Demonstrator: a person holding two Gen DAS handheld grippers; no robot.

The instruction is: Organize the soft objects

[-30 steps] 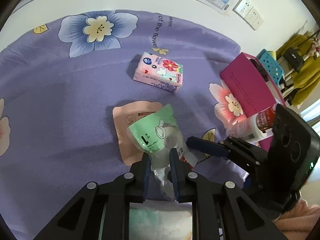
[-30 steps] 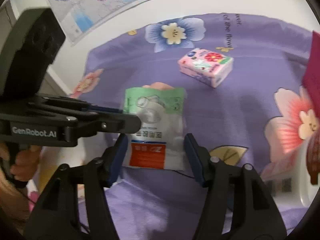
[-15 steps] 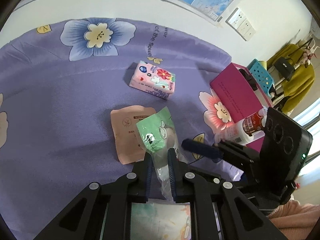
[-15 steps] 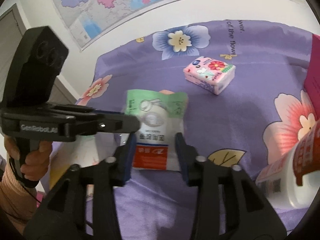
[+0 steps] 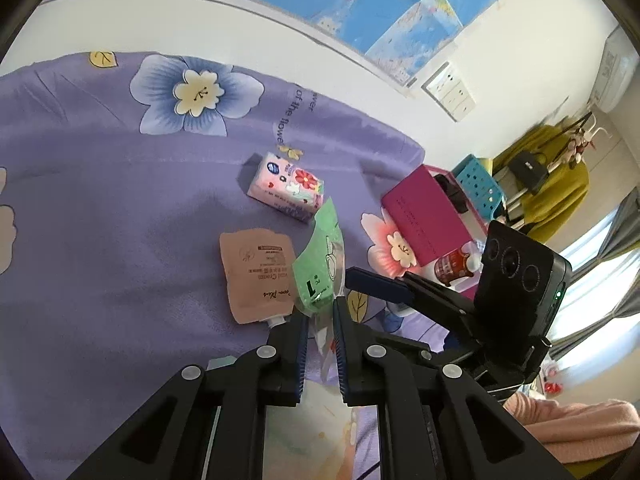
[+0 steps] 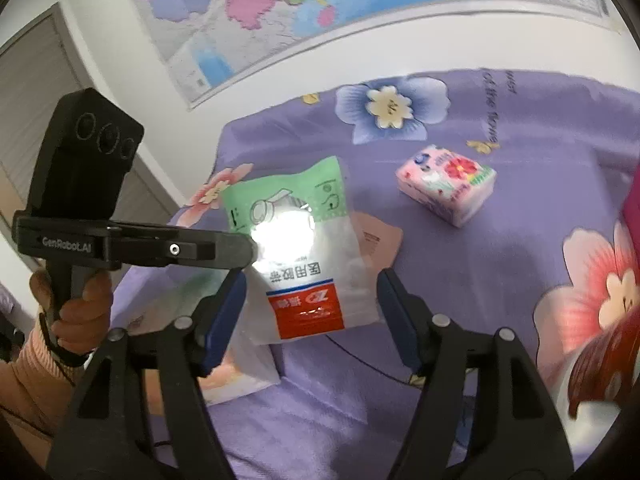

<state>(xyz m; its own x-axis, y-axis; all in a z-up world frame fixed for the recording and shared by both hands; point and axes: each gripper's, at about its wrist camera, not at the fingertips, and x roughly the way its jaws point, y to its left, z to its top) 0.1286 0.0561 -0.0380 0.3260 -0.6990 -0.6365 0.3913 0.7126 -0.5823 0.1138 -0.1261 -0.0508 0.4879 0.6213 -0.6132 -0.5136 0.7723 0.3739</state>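
A soft packet [image 5: 320, 264], green on top and clear with a red label below, hangs above the purple flowered sheet [image 5: 120, 200]. My left gripper [image 5: 320, 314] is shut on its lower edge, and its jaws are still closing. In the right wrist view the same packet [image 6: 304, 264] sits between the fingers of my right gripper [image 6: 311, 280]. Those jaws are opening and the pads stand off both sides of it. A pink tissue pack [image 5: 286, 196] lies farther back on the sheet. A peach pouch [image 5: 256, 272] lies flat just beneath the packet.
A magenta box [image 5: 424, 216], a red-labelled bottle [image 5: 452, 268] and a blue basket [image 5: 478, 184] stand at the right. A pale flat package [image 5: 320, 412] lies under the left gripper. A person's hand [image 6: 76, 308] holds the left gripper's handle. A wall with maps runs behind.
The left gripper lifted the packet up off the peach pouch and turned it nearly edge-on. The right gripper's jaws narrowed around the packet, then spread apart again.
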